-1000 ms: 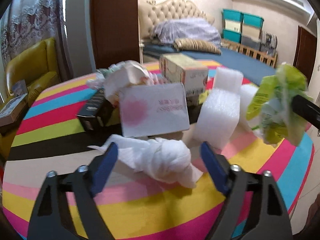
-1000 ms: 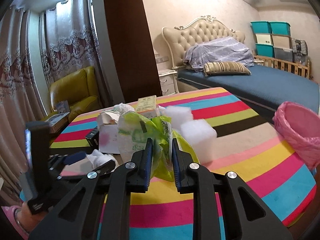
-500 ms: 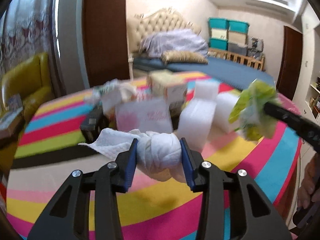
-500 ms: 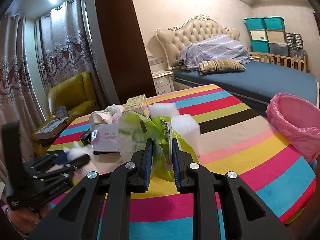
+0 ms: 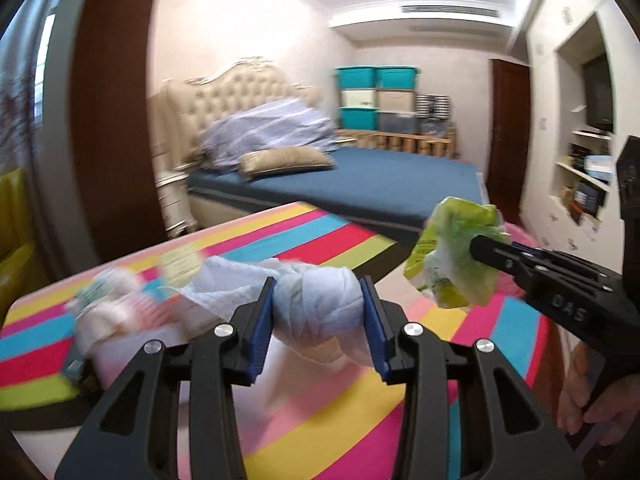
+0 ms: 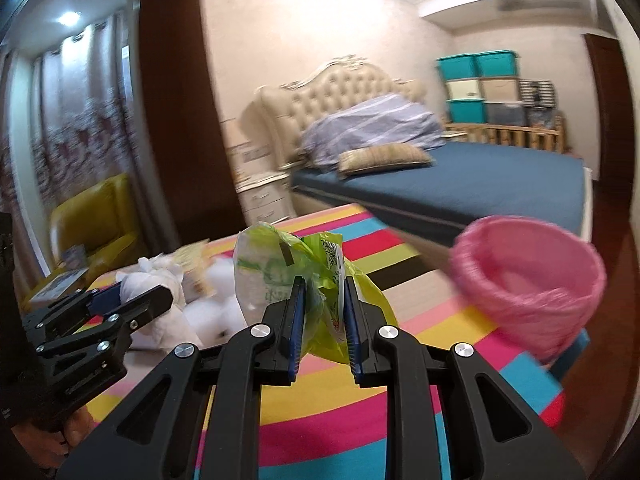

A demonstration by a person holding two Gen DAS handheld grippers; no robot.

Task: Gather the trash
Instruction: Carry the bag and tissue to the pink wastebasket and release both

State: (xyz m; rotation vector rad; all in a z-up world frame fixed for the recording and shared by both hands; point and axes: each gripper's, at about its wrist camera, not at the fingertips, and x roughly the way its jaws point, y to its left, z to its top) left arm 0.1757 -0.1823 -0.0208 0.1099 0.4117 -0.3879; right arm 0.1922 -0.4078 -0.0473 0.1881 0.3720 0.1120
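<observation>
Striped table (image 5: 328, 432): left gripper (image 5: 318, 320) clamps tissue wad (image 5: 320, 312) (white), right gripper (image 6: 322, 320) green wrapper (image 6: 280, 268).

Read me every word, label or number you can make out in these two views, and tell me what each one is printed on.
"DAS": raised letters on the black body of the right gripper, seen from the left wrist view.
Crumpled green and white plastic wrapper held in that gripper: printed characters, too creased and blurred to read.
Boxes on the striped table behind the wadded white paper towel: print blurred, unreadable.
</observation>
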